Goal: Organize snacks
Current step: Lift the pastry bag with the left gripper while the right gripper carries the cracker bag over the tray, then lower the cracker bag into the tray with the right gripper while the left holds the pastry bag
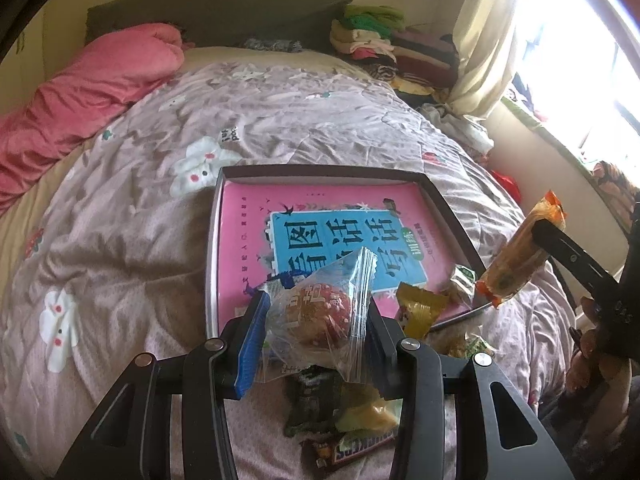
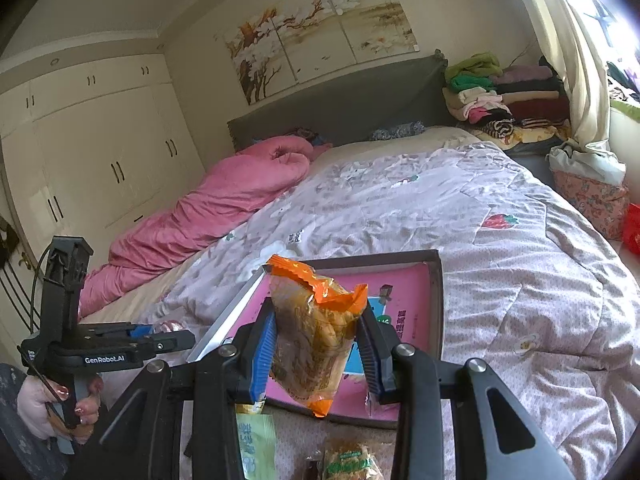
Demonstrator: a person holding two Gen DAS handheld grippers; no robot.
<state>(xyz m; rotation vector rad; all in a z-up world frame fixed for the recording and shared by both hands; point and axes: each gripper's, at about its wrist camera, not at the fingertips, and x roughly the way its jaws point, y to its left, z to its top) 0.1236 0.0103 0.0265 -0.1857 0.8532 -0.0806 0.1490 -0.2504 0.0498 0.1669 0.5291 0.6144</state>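
My left gripper [image 1: 316, 320] is shut on a clear-wrapped round pastry [image 1: 320, 320] and holds it above the near edge of a shallow dark box [image 1: 448, 208] with a pink book [image 1: 248, 232] in it. My right gripper [image 2: 316, 344] is shut on an orange-ended snack pack [image 2: 316, 336] and holds it over the same box [image 2: 436, 280]. That pack also shows at the right of the left wrist view [image 1: 516, 256]. The left gripper shows at the left of the right wrist view [image 2: 160, 336].
Several loose snacks lie on the floral quilt [image 1: 140, 260] near the box: a yellow packet [image 1: 418, 310], a green-white packet [image 1: 462, 280], a dark packet [image 1: 316, 400], a Snickers bar [image 1: 352, 450]. A pink blanket [image 1: 80, 96] lies far left. Folded clothes [image 1: 384, 44] are stacked at the headboard.
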